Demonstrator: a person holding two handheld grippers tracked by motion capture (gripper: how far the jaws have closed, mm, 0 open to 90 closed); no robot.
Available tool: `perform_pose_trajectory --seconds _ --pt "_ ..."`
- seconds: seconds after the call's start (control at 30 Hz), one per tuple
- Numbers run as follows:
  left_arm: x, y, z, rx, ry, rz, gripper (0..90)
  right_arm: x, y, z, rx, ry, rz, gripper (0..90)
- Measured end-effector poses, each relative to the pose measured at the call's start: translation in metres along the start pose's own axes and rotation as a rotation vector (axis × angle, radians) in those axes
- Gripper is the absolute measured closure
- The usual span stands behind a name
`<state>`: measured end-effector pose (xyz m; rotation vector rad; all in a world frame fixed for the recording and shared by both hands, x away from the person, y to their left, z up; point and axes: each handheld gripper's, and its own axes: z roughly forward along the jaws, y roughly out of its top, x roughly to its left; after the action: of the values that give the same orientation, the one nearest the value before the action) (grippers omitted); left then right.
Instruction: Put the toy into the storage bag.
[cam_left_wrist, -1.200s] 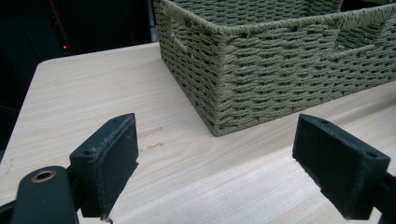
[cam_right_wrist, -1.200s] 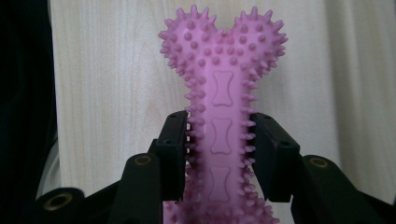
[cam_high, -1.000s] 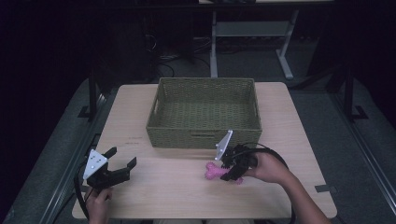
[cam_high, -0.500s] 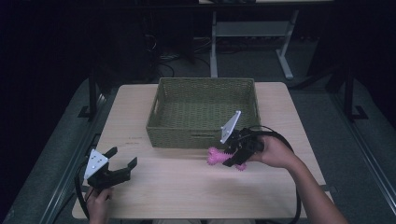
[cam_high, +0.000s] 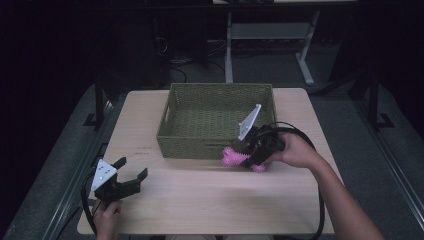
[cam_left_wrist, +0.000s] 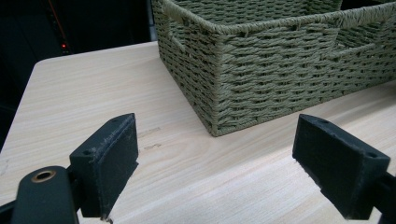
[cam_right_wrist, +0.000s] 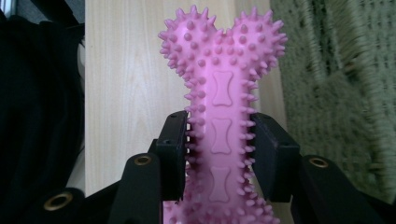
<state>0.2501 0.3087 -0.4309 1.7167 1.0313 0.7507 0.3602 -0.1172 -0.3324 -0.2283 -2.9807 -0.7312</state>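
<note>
A pink spiky bone-shaped toy is clamped by its shaft between the two black jaws of my right gripper. In the high view the pink toy hangs just in front of the green woven basket, near its front right part, with my right gripper shut on it. My left gripper sits at the table's front left corner, open with nothing between its fingers. In the left gripper view the basket lies ahead and to the right.
The wooden table has free room in front of the basket. A metal stand and cables are on the dark floor beyond the table. Black cables trail from both grippers.
My right gripper has lifted the pink toy off the table and carried it up and away toward the basket's front wall. The left gripper has stayed put.
</note>
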Motion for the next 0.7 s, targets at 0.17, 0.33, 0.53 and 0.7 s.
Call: perform_pose_trajectory --seconds 0.17,0.33,0.53,0.7 --pt "0.001 0.000 -0.001 -0.002 0.000 -0.003 13.8 -0.006 0.004 -0.010 -0.013 -0.001 0.004 58.3" --pt "0.002 0.000 0.000 -0.006 -0.001 -0.006 13.8 -0.010 0.006 -0.017 -0.022 -0.002 0.007 58.2" --pt "0.000 0.000 0.001 0.006 -0.004 0.006 13.8 -0.017 0.010 -0.027 -0.036 -0.009 0.006 58.3" --pt "-0.001 -0.001 -0.003 -0.001 0.002 0.012 13.8 -0.023 0.015 -0.032 -0.038 -0.008 0.010 58.3"
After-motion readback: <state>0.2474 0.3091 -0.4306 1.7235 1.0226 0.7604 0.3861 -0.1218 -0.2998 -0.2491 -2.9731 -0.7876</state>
